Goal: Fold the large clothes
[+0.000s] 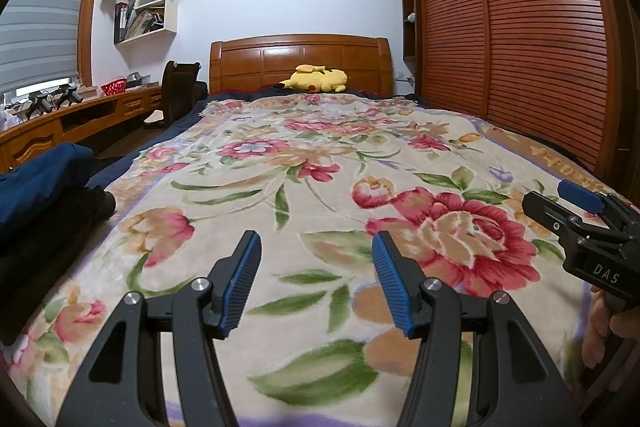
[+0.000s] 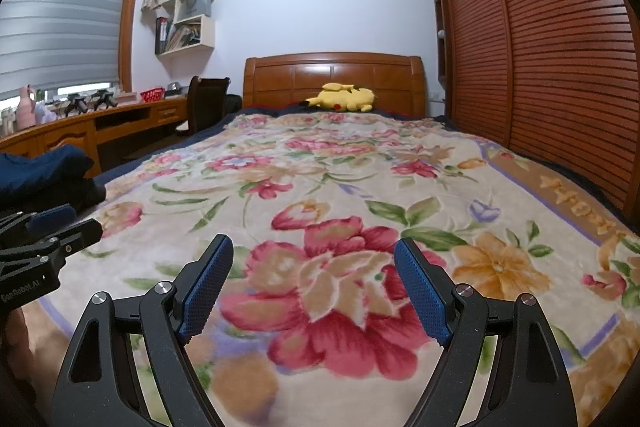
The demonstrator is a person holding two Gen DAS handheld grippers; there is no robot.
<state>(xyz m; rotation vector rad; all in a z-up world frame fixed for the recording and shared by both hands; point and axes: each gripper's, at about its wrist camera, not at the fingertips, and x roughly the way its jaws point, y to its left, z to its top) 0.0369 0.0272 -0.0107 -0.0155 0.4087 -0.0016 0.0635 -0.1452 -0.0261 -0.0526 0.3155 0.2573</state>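
A pile of dark clothes lies at the left edge of the bed, a navy blue garment (image 1: 38,179) (image 2: 40,167) on top of a black one (image 1: 52,239). The flowered blanket (image 1: 320,155) (image 2: 360,167) is spread flat over the bed. My left gripper (image 1: 316,235) hovers over the blanket's near end, open, with nothing between its blue pads. My right gripper (image 2: 314,239) is also open and empty, over the big red flower. Each shows in the other's view: the right gripper (image 1: 544,195) at the right, the left gripper (image 2: 86,219) at the left near the pile.
A yellow plush toy (image 1: 316,78) lies by the wooden headboard (image 1: 300,55). A slatted wardrobe (image 1: 520,27) runs along the bed's right side. A wooden desk (image 1: 80,115) and a dark chair (image 1: 178,87) stand to the left. A person's hand (image 1: 612,327) holds the right gripper.
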